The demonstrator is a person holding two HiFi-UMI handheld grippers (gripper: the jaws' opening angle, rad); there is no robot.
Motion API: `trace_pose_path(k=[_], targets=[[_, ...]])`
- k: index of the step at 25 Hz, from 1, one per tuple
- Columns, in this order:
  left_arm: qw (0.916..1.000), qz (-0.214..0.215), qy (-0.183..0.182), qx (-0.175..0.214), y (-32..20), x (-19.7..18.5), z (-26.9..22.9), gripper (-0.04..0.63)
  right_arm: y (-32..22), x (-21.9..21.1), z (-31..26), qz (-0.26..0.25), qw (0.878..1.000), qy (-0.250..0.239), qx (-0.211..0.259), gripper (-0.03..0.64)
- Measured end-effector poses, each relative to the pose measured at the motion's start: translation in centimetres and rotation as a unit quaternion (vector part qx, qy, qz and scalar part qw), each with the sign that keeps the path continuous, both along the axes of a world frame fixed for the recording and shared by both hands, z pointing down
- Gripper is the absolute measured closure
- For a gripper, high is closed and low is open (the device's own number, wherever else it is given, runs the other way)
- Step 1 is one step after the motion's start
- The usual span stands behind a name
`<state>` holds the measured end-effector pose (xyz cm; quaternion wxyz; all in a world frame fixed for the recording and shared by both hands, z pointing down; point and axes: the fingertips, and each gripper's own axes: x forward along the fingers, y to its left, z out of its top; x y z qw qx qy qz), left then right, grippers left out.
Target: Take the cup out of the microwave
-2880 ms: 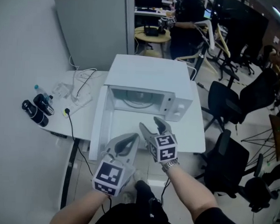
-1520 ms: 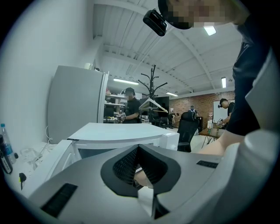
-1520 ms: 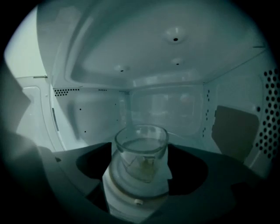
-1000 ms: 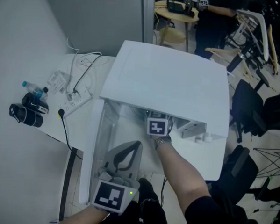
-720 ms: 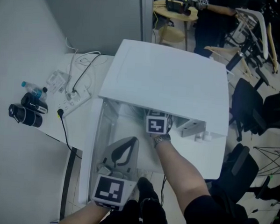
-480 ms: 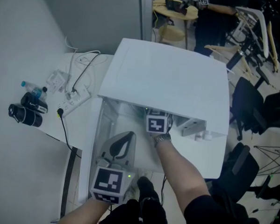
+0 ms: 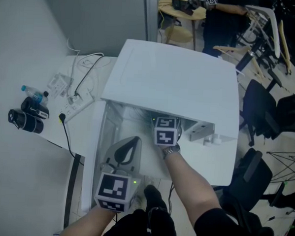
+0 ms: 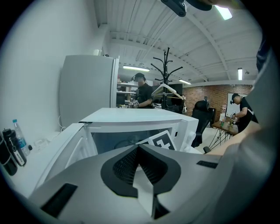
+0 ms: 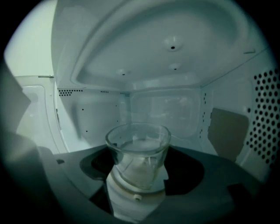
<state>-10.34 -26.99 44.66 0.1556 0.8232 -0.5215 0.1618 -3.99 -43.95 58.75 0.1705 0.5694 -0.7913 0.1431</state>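
1. Background: an open office with a white table (image 7: 50,129) against a grey wall. At the table's left end lie one blue-capped bottle (image 7: 29,91) and two black cylinders (image 7: 25,120), with a power strip and cables (image 7: 75,102) beside them. Black office chairs (image 7: 266,114) stand to the right.
2. Change noted: about three seconds ago both grippers hovered outside the open microwave, the right one spread and empty. The right one now reaches into the cavity, and only its marker cube and the wrist show in the head view.
3. Count: one microwave (image 7: 174,79), its one door (image 7: 92,156) swung open to the left; two grippers; one cup.
4. Left gripper (image 8: 139,151): outside the cavity, in front of the open door and pointing at the opening. Its jaws are pressed together with nothing between them.
5. Right gripper (image 9: 139,154): inside the cavity, with its jaws drawn in on either side of the cup (image 9: 138,142). The pads bear against its walls.
6. Cup, condition: clear glass, wide round rim, walls tapering to a narrower base, upright. It sits in the middle of the microwave's cavity, between the right gripper's jaws. Whether its base is off the floor of the cavity cannot be told.
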Motion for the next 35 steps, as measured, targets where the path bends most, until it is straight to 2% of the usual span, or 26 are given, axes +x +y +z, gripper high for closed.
trace_pose_path(k=[35], targets=[[0.9980, 0.031, 0.013, 0.054, 8.7, 1.7, -5.2, 0.600, 11.8, 2.3, -5.9, 0.008, 0.999, -0.021, 0.038, 0.252]])
